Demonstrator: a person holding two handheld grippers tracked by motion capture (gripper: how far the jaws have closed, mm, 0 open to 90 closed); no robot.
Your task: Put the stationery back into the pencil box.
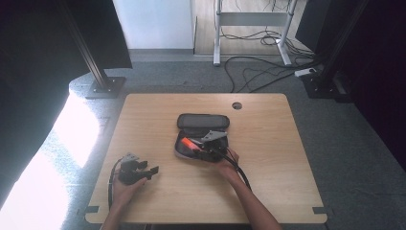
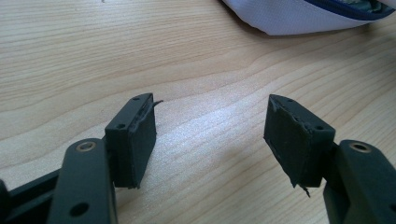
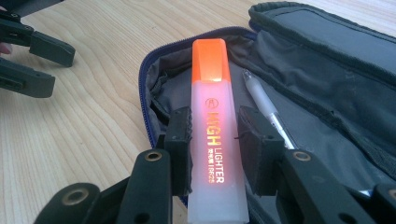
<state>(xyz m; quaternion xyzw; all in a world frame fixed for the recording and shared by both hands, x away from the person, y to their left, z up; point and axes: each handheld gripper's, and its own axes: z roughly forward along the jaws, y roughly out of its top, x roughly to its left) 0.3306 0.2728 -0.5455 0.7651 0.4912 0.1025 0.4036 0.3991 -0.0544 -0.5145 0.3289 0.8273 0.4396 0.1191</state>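
An open dark pencil case (image 1: 203, 122) lies in the middle of the wooden table (image 1: 268, 143), its lid folded back. My right gripper (image 1: 195, 146) hovers over the case's near half, shut on an orange-capped highlighter (image 1: 187, 143). In the right gripper view the pale highlighter (image 3: 212, 93) stands between the two pads, cap pointing away, above the case's grey lining (image 3: 327, 79). A clear pen (image 3: 264, 105) lies inside the case just beside it. My left gripper (image 1: 152, 171) rests on the table at the left, open, with nothing between its jaws (image 2: 212, 126).
A corner of the case's pale, blue-edged outside (image 2: 299, 18) lies ahead of the left gripper. The table has a round cable hole (image 1: 237, 105) at the back. Cables and desk legs (image 1: 218, 38) stand on the floor beyond.
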